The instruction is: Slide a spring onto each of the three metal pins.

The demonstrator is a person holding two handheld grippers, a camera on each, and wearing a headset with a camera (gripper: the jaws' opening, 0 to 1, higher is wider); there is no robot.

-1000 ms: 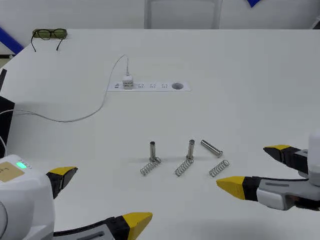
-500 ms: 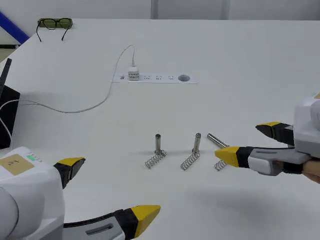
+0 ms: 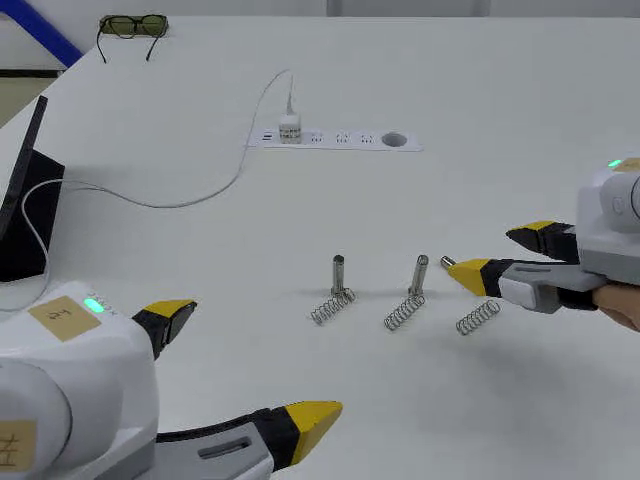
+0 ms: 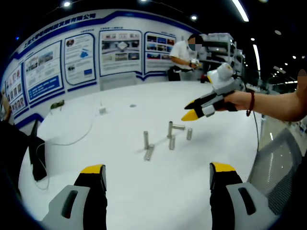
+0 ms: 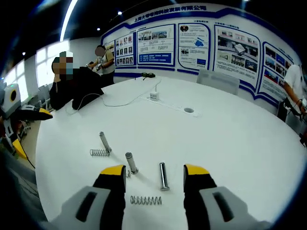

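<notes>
Table: the big white round tabletop (image 3: pixel 480 120) has the whole kit lined up in one row, within reach of both tools.
Left gripper: the white, yellow-tipped left gripper (image 3: pixel 243 368) hangs well back, jaws wide, empty. It looks parked clear.
Right gripper: the matching right gripper (image 5: pixel 154 170) is spread and empty, pointing at the fallen steel pin (image 5: pixel 163 175), probably to stand it up.
Pins: two upright steel pins (image 3: pixel 338 272) (image 3: pixel 421 272).
Springs: three small coil springs (image 3: pixel 332 307) (image 3: pixel 404 313) (image 3: pixel 478 317) lie beside the pins, none threaded.

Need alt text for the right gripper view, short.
The right gripper, jaws open, is above a white table; a metal pin lies between its tips in this view, with a loose spring nearer the camera. To the left, a near pin and a far pin stand upright.
</notes>
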